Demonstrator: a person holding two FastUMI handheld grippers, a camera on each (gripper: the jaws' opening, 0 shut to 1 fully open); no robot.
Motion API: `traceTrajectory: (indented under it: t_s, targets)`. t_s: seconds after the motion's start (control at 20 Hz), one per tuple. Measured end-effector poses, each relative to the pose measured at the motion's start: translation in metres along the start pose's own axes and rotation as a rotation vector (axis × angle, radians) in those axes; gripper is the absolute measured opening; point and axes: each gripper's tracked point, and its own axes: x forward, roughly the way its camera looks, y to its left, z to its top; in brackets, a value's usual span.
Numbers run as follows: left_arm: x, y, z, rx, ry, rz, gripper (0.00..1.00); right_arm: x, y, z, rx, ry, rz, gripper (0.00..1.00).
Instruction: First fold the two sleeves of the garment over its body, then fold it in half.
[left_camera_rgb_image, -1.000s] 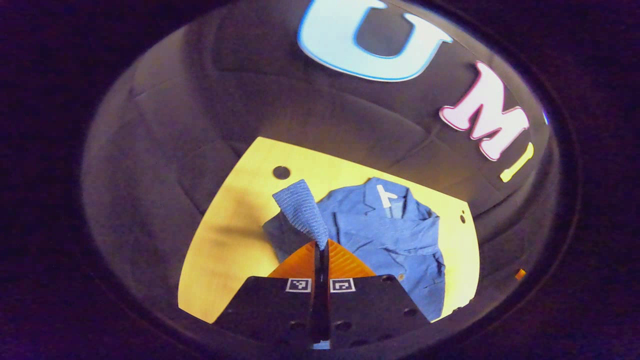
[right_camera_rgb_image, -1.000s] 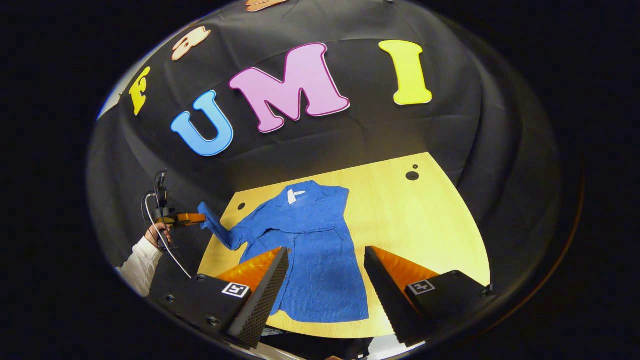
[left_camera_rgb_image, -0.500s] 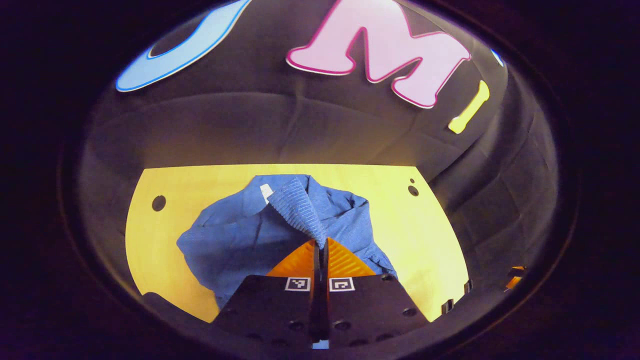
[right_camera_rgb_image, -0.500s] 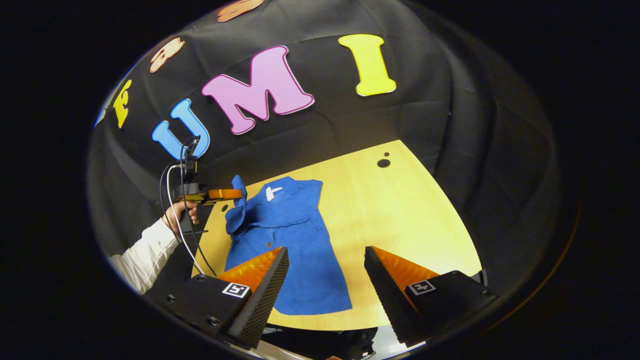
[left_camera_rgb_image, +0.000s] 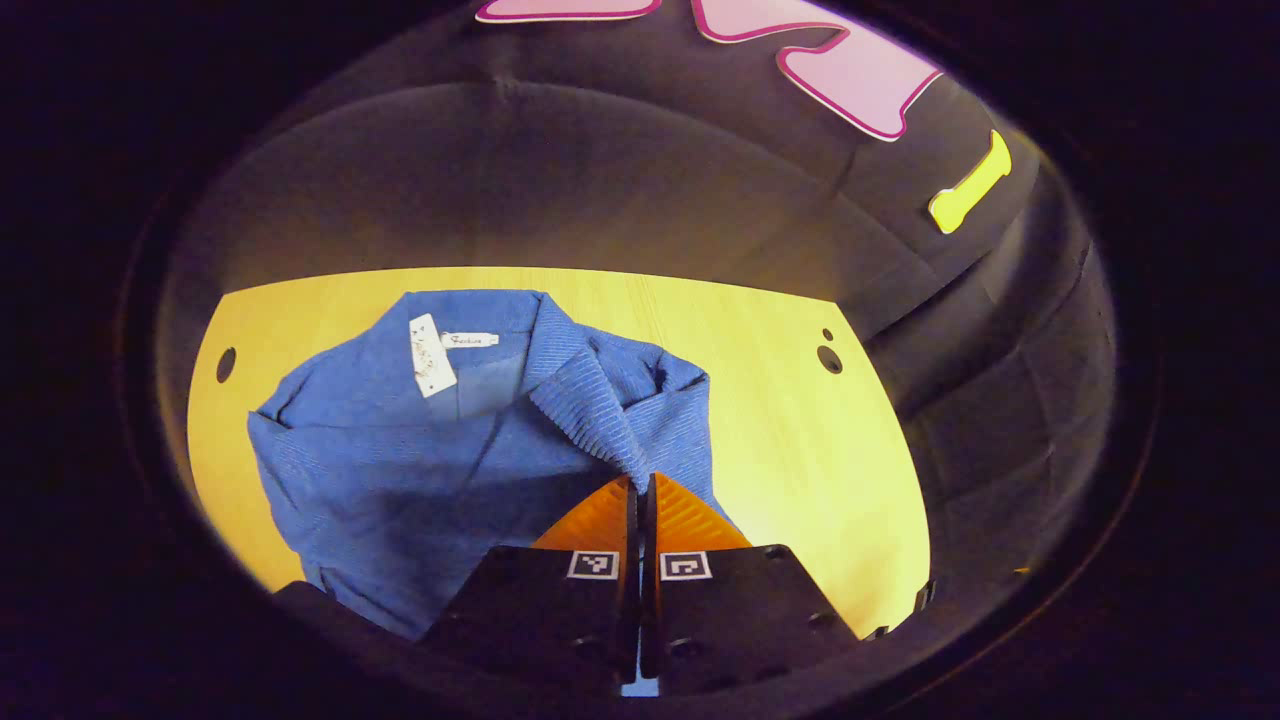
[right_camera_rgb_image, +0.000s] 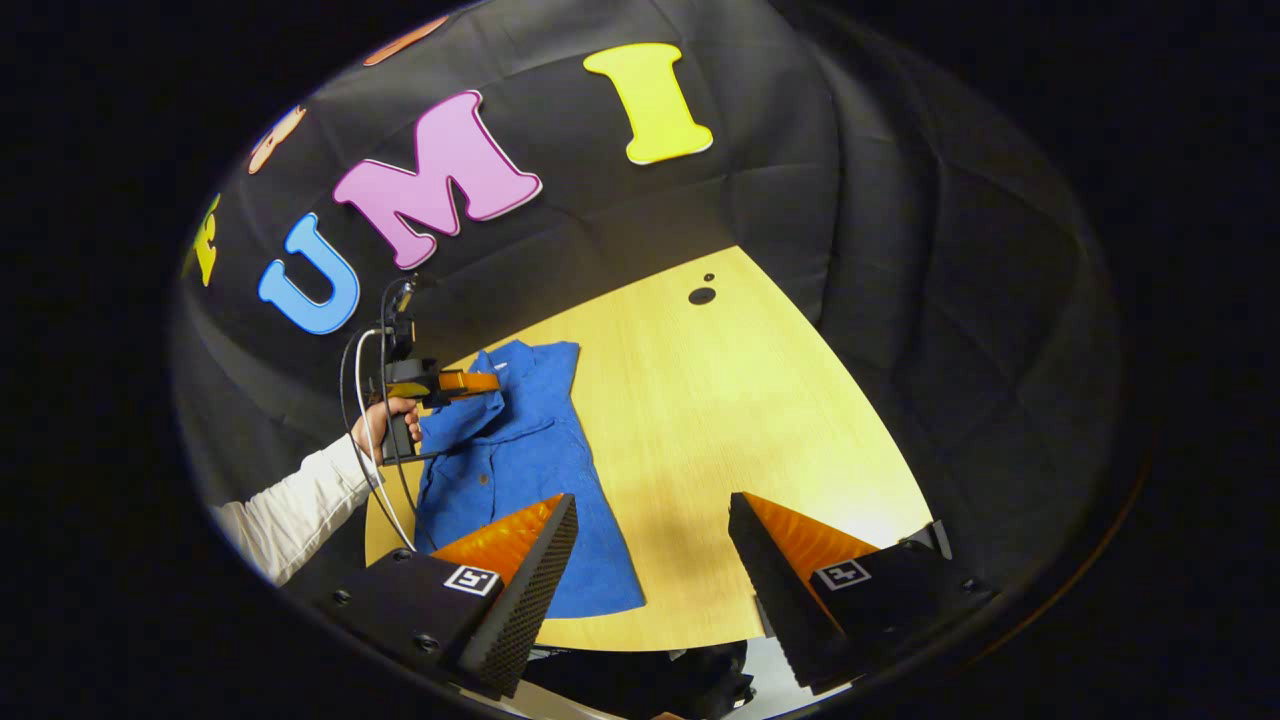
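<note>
Blue cloth, the garment (left_camera_rgb_image: 400, 450), lies on the pale wooden table (left_camera_rgb_image: 780, 430), collar and white tags toward the booth's black cloth wall (left_camera_rgb_image: 560, 180). Two round holes (left_camera_rgb_image: 829, 358) mark the tabletop off to one side. The left gripper (left_camera_rgb_image: 641, 482) is clenched on the ribbed sleeve cuff (left_camera_rgb_image: 590, 410), holding it above the garment's body. In the right gripper view, a hand (right_camera_rgb_image: 385, 418) in a white sleeve (right_camera_rgb_image: 290, 500) holds that gripper over the garment. The right gripper (right_camera_rgb_image: 650, 520) hangs released above the table's near edge, the garment's hem beside one finger.
</note>
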Motion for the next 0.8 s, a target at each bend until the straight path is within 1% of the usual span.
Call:
traceTrajectory:
  t_s: [0.05, 0.15, 0.2, 0.25, 0.3, 0.35, 0.4, 0.45, 0.5, 0.55, 0.6, 0.7, 0.8]
  targets:
    - [0.003, -0.007, 0.001, -0.003, -0.010, -0.023, 0.07, 0.006, -0.003, 0.000, 0.001, 0.017, 0.010, 0.98]
    - [0.010, -0.014, 0.005, 0.011, -0.033, -0.043, 0.10, 0.016, -0.005, 0.004, 0.002, 0.034, 0.031, 0.98]
    - [0.009, -0.020, 0.008, 0.024, -0.047, -0.054, 0.22, 0.020, -0.007, 0.006, -0.003, 0.038, 0.039, 0.98]
    - [0.009, -0.025, 0.010, 0.044, -0.061, -0.058, 0.47, 0.024, -0.008, 0.009, -0.008, 0.040, 0.047, 0.98]
    - [0.007, -0.027, 0.012, 0.071, -0.075, -0.046, 0.54, 0.030, -0.008, 0.010, -0.015, 0.043, 0.052, 0.98]
    - [0.001, -0.024, 0.010, 0.096, -0.083, -0.015, 0.62, 0.035, -0.008, 0.010, -0.023, 0.046, 0.055, 0.98]
    - [-0.006, -0.018, 0.007, 0.121, -0.087, 0.020, 0.71, 0.040, -0.005, 0.008, -0.030, 0.047, 0.062, 0.98]
    - [-0.017, -0.010, 0.002, 0.132, -0.107, 0.070, 0.77, 0.046, -0.002, 0.004, -0.035, 0.053, 0.065, 0.98]
    - [-0.030, 0.003, 0.001, 0.128, -0.152, 0.137, 0.82, 0.054, 0.001, 0.000, -0.044, 0.054, 0.062, 0.98]
    - [-0.046, 0.021, -0.011, 0.115, -0.166, 0.196, 0.87, 0.059, 0.003, -0.007, -0.058, 0.062, 0.061, 0.98]
    - [-0.061, 0.035, -0.029, 0.088, -0.153, 0.223, 0.87, 0.066, 0.007, -0.016, -0.072, 0.077, 0.060, 0.98]
    - [-0.099, 0.050, -0.072, 0.016, -0.137, 0.221, 0.87, 0.077, 0.019, -0.031, -0.105, 0.098, 0.064, 0.98]
    - [-0.137, 0.088, -0.128, -0.045, -0.108, 0.267, 0.85, 0.086, 0.035, -0.053, -0.161, 0.124, 0.074, 0.98]
